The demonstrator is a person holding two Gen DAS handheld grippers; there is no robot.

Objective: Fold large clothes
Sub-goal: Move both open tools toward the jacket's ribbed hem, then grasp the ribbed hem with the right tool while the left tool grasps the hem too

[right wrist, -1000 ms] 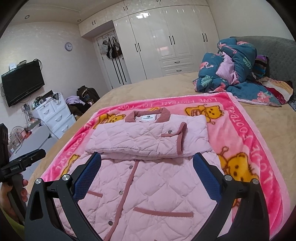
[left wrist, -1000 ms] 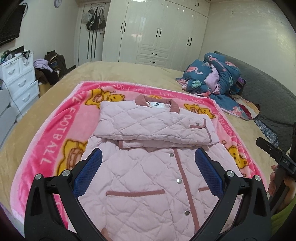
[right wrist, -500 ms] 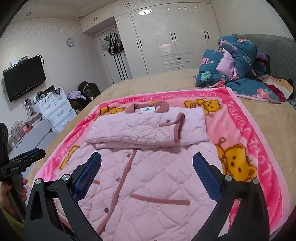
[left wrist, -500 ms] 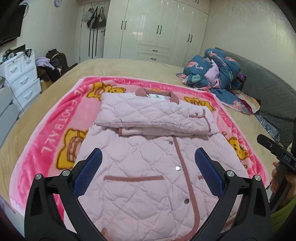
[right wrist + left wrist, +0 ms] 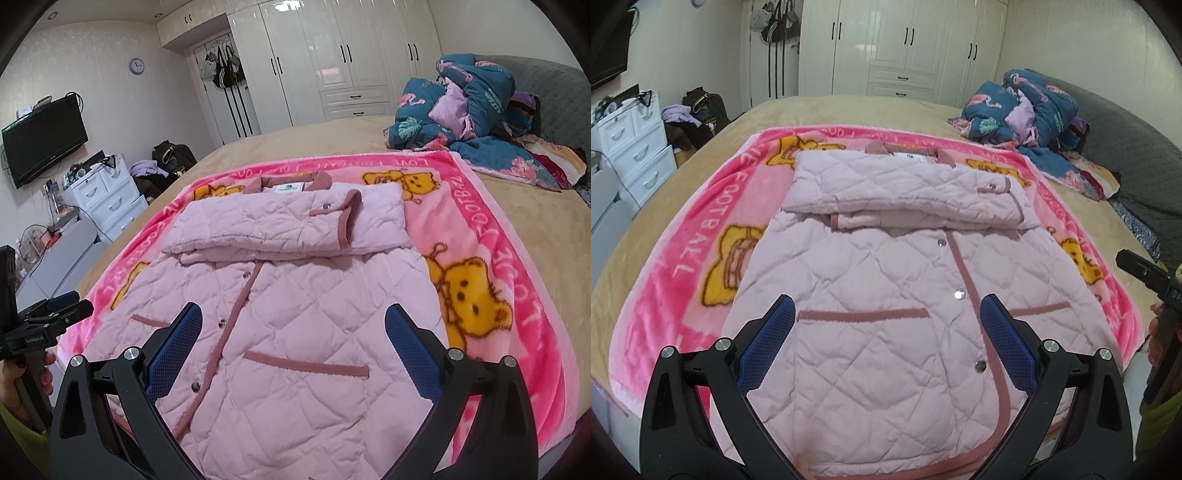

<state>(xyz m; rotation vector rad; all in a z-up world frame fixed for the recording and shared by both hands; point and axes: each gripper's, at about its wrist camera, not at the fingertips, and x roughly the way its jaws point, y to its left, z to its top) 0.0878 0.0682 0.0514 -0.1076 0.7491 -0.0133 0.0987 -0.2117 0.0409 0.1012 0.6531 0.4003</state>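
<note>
A pale pink quilted jacket (image 5: 886,280) lies flat, front up, on a pink cartoon blanket (image 5: 683,236) on the bed. Its sleeves are folded across the chest in a band (image 5: 905,192) below the collar. It also shows in the right wrist view (image 5: 295,295). My left gripper (image 5: 886,325) is open and empty, above the jacket's lower left part near the hem. My right gripper (image 5: 291,328) is open and empty, above the lower right part. Each gripper shows at the edge of the other's view, the right one (image 5: 1145,273) and the left one (image 5: 55,314).
A heap of blue flowered bedding (image 5: 1027,107) lies at the far right of the tan bed (image 5: 849,110). White drawers (image 5: 107,199) and a wall television (image 5: 44,140) stand left of the bed. White wardrobes (image 5: 905,48) line the far wall.
Both grippers have come down and forward toward the jacket's lower part, so the jacket looms larger. Both stay open. The jacket has not moved.
</note>
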